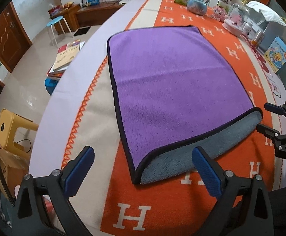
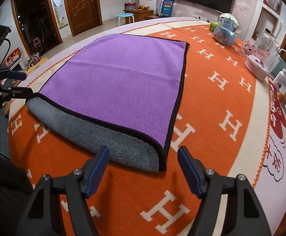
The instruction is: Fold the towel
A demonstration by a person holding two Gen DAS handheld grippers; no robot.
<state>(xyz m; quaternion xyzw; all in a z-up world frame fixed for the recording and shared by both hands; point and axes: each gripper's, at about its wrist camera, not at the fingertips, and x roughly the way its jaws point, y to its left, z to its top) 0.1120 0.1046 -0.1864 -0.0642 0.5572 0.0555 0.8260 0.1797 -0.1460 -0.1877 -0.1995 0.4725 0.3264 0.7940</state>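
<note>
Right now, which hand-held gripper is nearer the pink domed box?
Right. The right hand-held gripper is at the towel's corner on the pink domed box's side; the left hand-held gripper is at the opposite near corner.

Black plastic tongs (image 1: 143, 169), blue textured pads (image 1: 206, 170), silver screws (image 1: 229, 173)

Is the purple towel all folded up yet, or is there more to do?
Partly. The towel already lies doubled on the orange blanket, its purple top layer set back so a grey strip shows along the near edge. Nothing is in hand: the left gripper and right gripper are open at its near corners. Further folds look likely to be left.
</note>
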